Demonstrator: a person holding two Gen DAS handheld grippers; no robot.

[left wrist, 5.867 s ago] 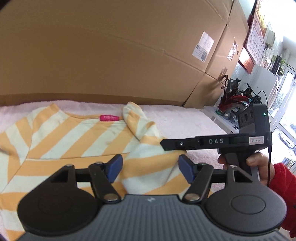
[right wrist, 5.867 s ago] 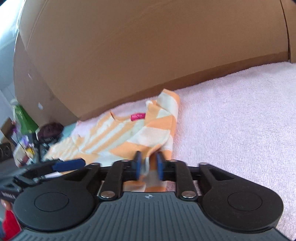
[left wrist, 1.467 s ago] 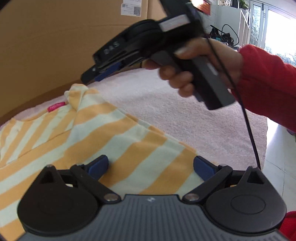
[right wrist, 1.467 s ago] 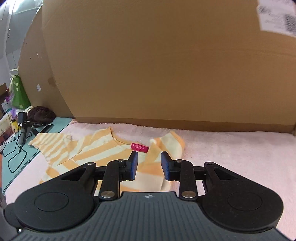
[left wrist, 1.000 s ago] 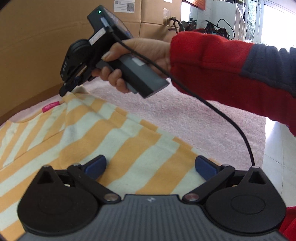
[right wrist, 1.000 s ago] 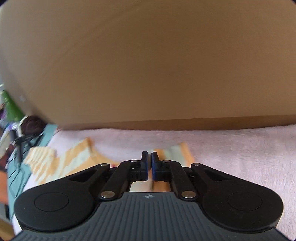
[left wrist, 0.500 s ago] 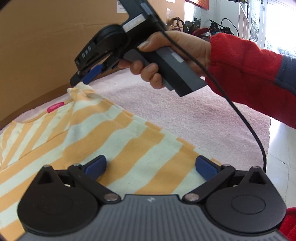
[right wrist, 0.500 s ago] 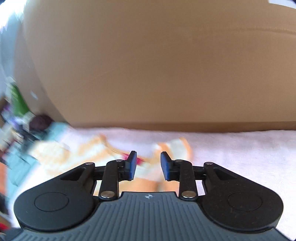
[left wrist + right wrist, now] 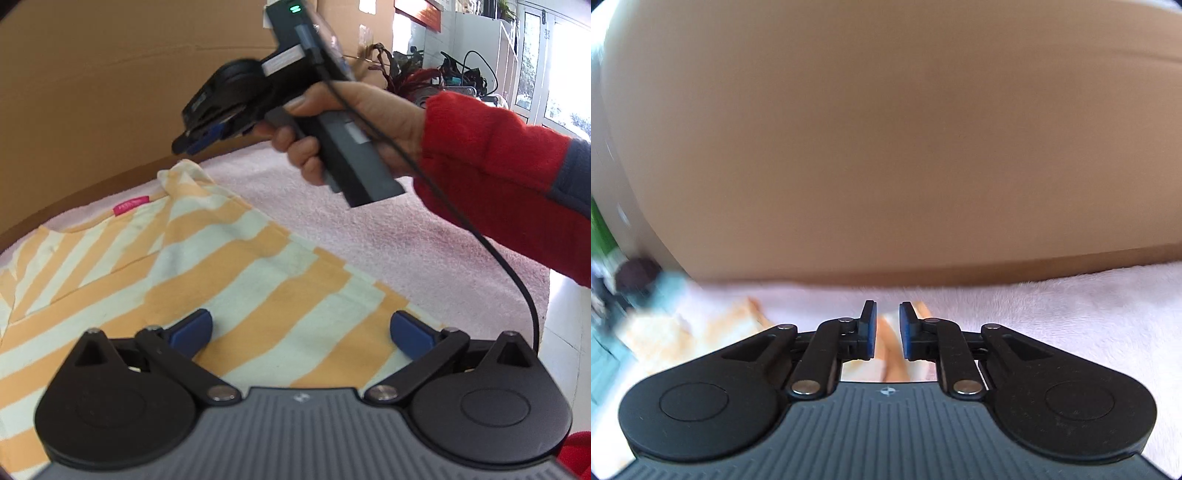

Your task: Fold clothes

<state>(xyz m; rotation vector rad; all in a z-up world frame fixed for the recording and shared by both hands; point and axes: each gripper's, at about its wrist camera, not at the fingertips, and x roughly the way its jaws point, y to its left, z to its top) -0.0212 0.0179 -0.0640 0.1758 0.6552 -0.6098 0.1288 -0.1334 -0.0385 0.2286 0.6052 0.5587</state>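
Right claw (image 9: 199,142) higher now — shirt (image 9: 207,266) below

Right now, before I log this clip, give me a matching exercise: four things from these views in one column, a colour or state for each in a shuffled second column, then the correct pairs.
Things:
1. orange-and-cream striped shirt
2. pink fleecy table cover
3. left gripper
4. right gripper, in the red-sleeved hand

States:
A. raised above the shirt's far corner, jaws closing, nothing between them
B. lying spread flat, small magenta neck label showing
C. jaws wide apart, low over the near hem
D. spread under the garment

Pairs: 1-B, 2-D, 3-C, 4-A
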